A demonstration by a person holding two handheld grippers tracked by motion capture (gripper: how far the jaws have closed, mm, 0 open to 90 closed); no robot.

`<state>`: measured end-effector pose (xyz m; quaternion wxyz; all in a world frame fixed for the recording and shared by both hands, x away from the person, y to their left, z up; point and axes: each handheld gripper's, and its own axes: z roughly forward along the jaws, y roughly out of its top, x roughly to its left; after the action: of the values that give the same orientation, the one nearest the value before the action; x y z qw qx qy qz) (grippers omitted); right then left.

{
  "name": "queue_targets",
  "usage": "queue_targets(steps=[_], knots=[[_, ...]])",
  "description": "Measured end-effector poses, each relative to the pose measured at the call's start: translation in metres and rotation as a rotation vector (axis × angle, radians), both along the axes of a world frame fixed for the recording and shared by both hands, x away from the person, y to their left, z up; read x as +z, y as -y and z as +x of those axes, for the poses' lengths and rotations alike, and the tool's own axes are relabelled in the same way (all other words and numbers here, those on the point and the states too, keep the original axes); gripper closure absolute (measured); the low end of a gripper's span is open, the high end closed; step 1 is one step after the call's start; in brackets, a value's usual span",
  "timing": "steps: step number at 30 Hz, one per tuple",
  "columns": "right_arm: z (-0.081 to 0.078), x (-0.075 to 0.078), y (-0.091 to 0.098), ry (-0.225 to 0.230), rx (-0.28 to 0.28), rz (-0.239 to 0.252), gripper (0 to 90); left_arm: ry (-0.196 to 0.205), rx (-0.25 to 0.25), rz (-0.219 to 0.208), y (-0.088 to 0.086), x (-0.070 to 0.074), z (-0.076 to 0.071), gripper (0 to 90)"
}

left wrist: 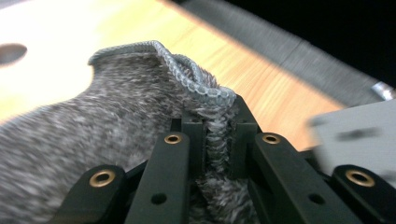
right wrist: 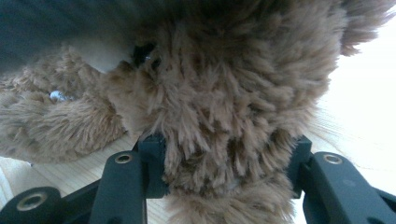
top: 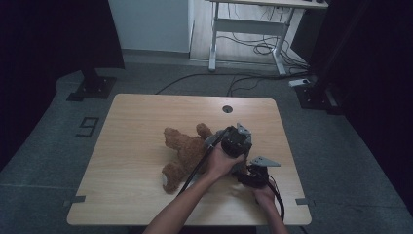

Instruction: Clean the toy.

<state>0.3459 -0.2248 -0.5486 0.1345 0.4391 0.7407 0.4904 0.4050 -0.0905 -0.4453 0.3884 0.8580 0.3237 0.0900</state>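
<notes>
Teddy bear (top: 184, 155): centre of the high view, lying on the table (top: 126, 141); soft, light, we grip plush.
Left gripper (left wrist: 217, 140): pinched on grey knit garment (left wrist: 116, 121) hem.
Right gripper (right wrist: 224, 163): clamped on bear's fur.

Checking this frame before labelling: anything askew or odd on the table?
Nothing damaged or spilled. The brown plush teddy bear lies sprawled on the light wooden table. The left gripper pinches the ribbed hem of a grey knitted garment; the right gripper clamps the bear's fur.
</notes>
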Motion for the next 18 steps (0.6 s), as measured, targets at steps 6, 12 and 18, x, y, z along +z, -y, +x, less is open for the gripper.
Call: queue_targets(steps=[6, 12, 18], knots=[[0.0, 0.0, -0.001, -0.002, -0.002, -0.011, 49.9, 0.032, 0.018, 0.003, -0.013, -0.006, 0.0, 80.5], [0.0, -0.001, -0.002, 0.0, -0.003, -0.012, 49.9, 0.023, 0.071, -0.067, -0.046, -0.002, -0.003, 80.5], [0.0, -0.002, -0.003, -0.003, -0.002, -0.014, 49.9, 0.048, 0.124, -0.054, -0.074, -0.001, -0.004, 80.4]])
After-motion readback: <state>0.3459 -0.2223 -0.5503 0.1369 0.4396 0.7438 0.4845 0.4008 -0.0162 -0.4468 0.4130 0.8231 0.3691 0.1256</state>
